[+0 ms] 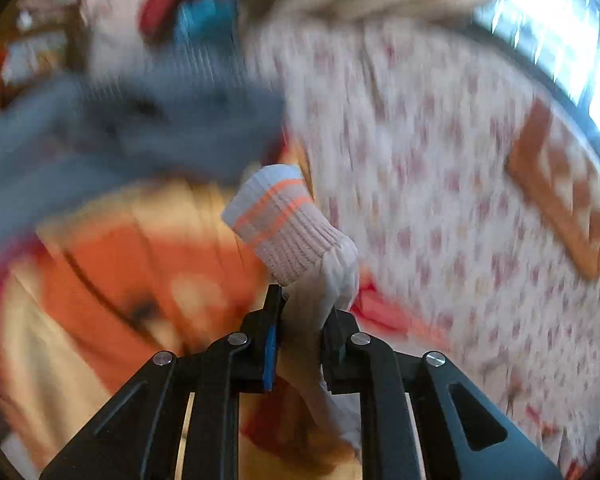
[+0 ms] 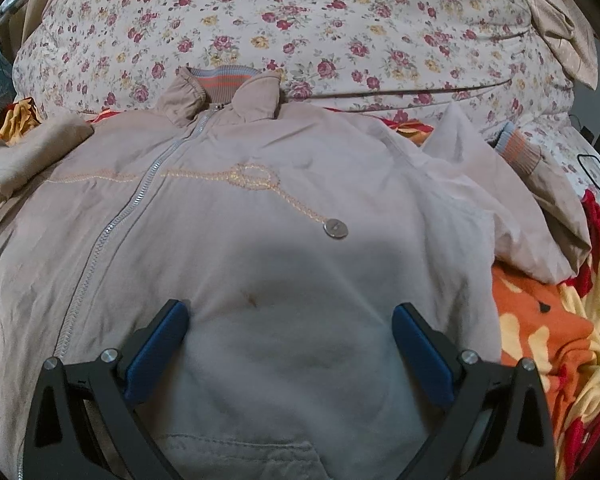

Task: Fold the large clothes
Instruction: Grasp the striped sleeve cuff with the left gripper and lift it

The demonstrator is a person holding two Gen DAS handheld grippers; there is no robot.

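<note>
The jacket (image 2: 284, 208) lies front up across the bed, beige, with its zipper (image 2: 112, 224) running from the collar (image 2: 220, 88) down toward the near left and a round button (image 2: 335, 227) at the end of a stitched loop on the chest. Its collar rests against the floral quilt (image 2: 340, 28); one sleeve, with a striped cuff (image 2: 518, 148), is bunched at the right edge over the orange blanket (image 2: 548, 320).

The right tongs (image 2: 290, 344) hover spread wide over the lower front of the jacket, gripping nothing, their shadow on the cloth.

The left tongs (image 1: 300, 320) are pinched tight on a sleeve (image 1: 320, 300) just below its ribbed cuff (image 1: 284, 224), which is lifted over the orange blanket (image 1: 112, 264). That view is smeared; a grey blurred shape (image 1: 120, 128) crosses the upper left, and the quilt (image 1: 440, 184) fills the right.
</note>
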